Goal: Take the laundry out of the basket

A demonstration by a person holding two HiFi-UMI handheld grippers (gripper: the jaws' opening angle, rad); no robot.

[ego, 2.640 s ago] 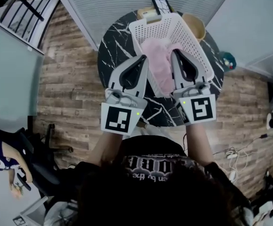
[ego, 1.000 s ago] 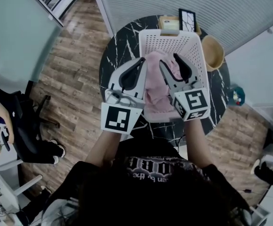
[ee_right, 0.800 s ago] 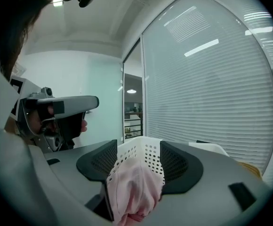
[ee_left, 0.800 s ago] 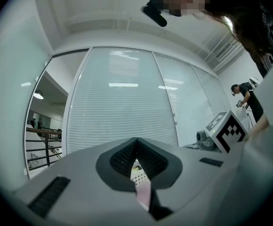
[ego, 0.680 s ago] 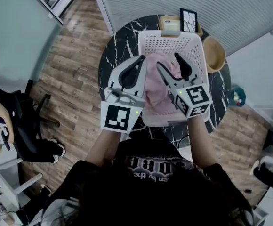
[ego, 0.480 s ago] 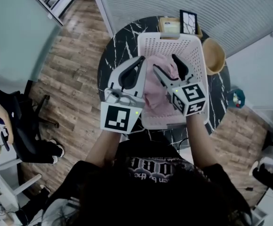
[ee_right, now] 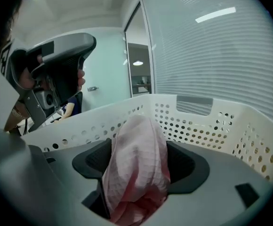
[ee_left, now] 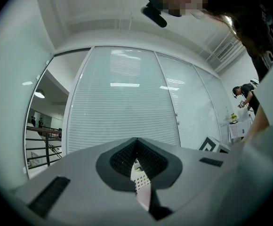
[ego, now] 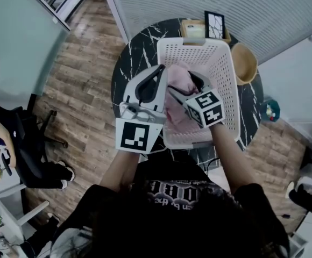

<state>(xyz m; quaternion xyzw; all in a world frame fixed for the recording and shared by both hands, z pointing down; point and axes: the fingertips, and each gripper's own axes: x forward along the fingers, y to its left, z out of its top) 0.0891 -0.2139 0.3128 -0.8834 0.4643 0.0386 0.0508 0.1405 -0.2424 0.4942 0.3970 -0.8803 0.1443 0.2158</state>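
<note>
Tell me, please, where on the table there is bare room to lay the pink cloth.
Bare table lies left of the basket, and a narrower strip right of it, nearer than the wooden bowl. The far edge is crowded: box and card.

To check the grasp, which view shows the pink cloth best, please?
The right gripper view: the pink cloth sits close-up between the right gripper's just-opened jaws. The head view shows it partly covered; the left gripper view, a sliver.
</note>
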